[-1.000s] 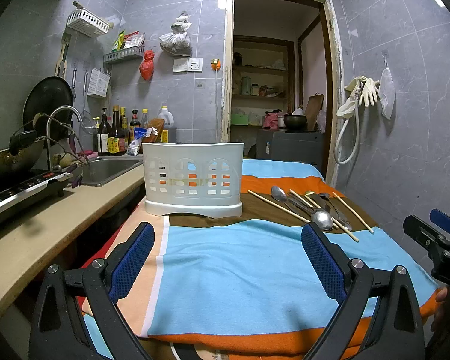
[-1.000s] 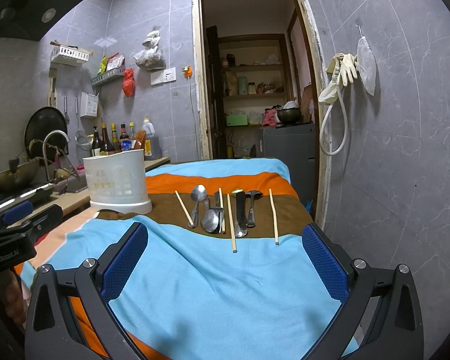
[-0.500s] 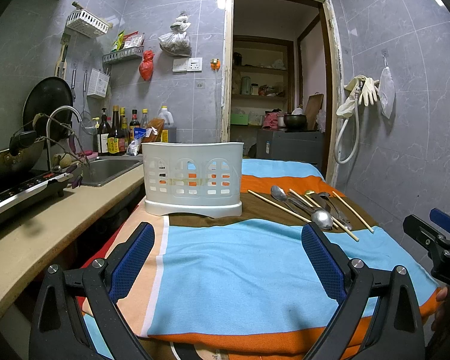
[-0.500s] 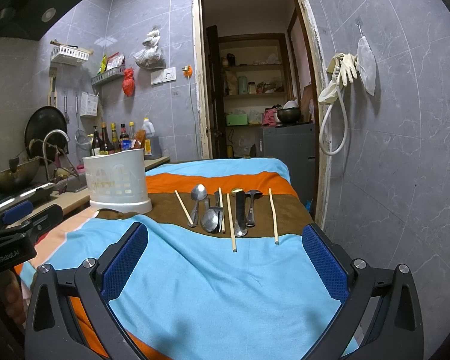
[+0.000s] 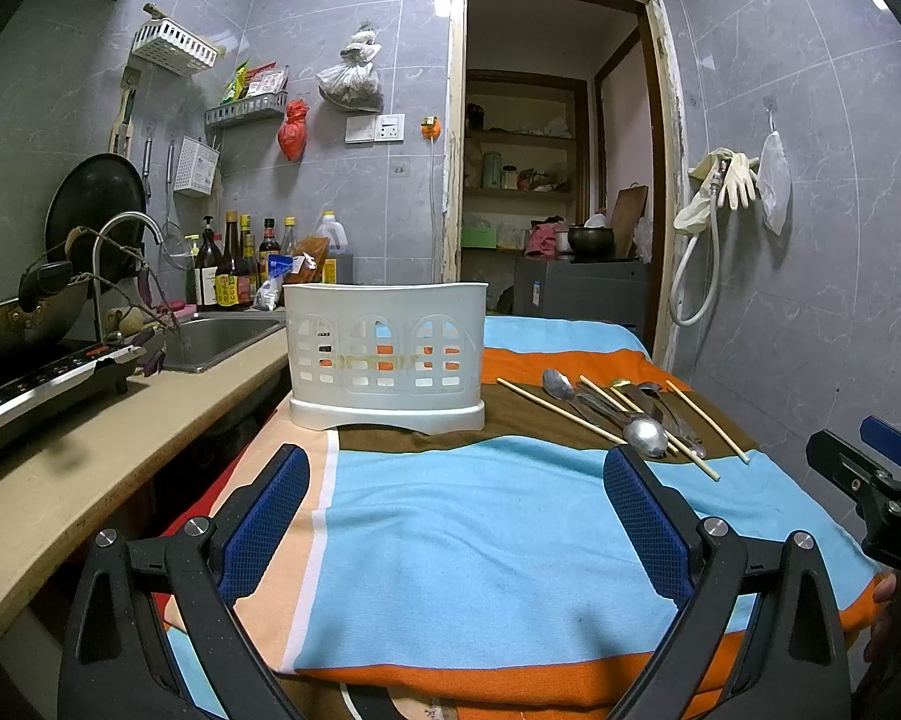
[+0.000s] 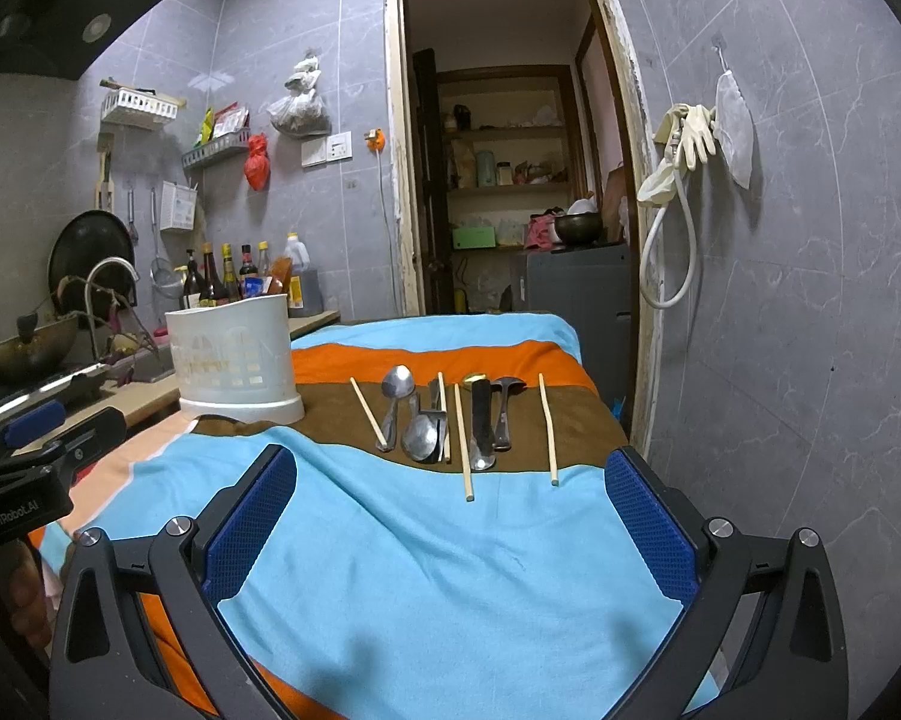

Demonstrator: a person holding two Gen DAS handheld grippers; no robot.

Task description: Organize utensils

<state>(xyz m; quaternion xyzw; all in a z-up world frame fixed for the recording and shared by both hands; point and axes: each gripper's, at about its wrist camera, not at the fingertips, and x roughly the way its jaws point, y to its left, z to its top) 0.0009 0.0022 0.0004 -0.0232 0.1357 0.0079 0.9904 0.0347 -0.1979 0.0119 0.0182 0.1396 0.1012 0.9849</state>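
Left gripper (image 5: 456,480) jaws spread wide, nothing held, hovering over striped cloth (image 5: 480,528). Right gripper (image 6: 450,480) likewise wide apart, empty. White utensil caddy (image 5: 386,354) upright on cloth at 12 o'clock from left gripper, at 10 o'clock from right; contents not discernible through slots. Spoons (image 6: 398,387) and chopsticks (image 6: 462,438) lie in row on brown band at 12 o'clock in right view, 1 o'clock in left. Left view alone shows sink (image 5: 222,339); right view alone shows range hood (image 6: 60,6).
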